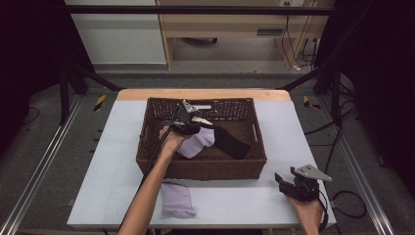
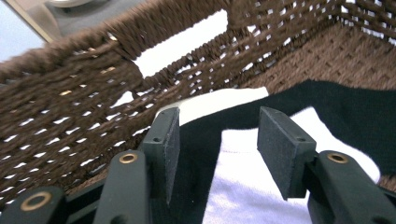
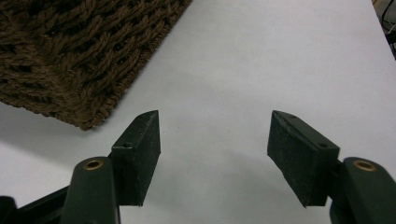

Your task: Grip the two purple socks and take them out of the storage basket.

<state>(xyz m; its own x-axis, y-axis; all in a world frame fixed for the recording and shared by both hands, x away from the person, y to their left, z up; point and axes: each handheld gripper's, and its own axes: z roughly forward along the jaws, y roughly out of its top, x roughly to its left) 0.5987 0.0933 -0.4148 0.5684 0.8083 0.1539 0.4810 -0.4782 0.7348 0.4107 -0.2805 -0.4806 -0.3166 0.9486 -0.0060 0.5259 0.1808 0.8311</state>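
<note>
From above, the left gripper is down inside the brown wicker basket, toward its far wall at about eleven o'clock from the basket's middle. Under it lie a lavender sock and a black sock, the black one running off toward four o'clock and overlapping the lavender one. A second lavender sock sits on the white table just outside the basket's near wall, at roughly seven o'clock from it. The right gripper rests on the table well apart from all that, at about four o'clock from the basket.

In the left gripper view the jaws stand apart, released, holding nothing. Between and below them the lavender sock lies over the black sock, with a strip of white cloth showing at twelve o'clock, against the woven basket wall.

In the right gripper view the jaws are also spread with bare table between them; a corner of the basket sits at ten o'clock.

My reading: the socks are going into the basket. Two look delivered, the left gripper having let go over them. The lavender one on the table is left, and neither gripper is near it yet.
</note>
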